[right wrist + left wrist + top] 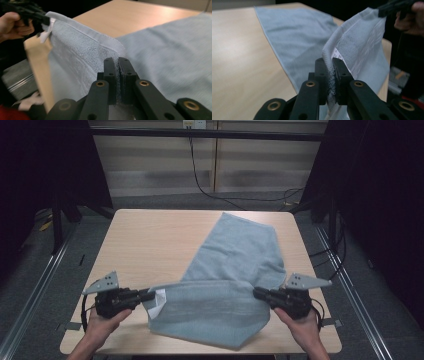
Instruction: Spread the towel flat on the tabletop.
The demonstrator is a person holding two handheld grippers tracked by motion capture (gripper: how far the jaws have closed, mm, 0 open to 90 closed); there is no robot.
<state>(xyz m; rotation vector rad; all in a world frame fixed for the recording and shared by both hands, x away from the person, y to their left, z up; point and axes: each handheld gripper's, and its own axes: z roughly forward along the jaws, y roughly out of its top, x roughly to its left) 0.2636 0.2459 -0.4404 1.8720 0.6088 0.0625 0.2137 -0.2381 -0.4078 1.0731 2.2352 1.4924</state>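
A light blue towel [235,255] lies across the wooden table [145,240], its near edge lifted off the surface. My left gripper [150,295] is shut on the towel's near left corner, beside a white label [160,296]. My right gripper [256,293] is shut on the near right corner. The lifted edge is stretched between the two grippers. In the left gripper view the jaws [330,75] pinch the towel's hem [331,82], and the white label [337,53] shows just above them. The right gripper view has its jaws [117,75] clamped on the towel [82,50].
Metal rails [45,270] run along both sides of the table. A black cable [200,175] hangs down the back wall to the floor. Bare tabletop lies to the left of the towel.
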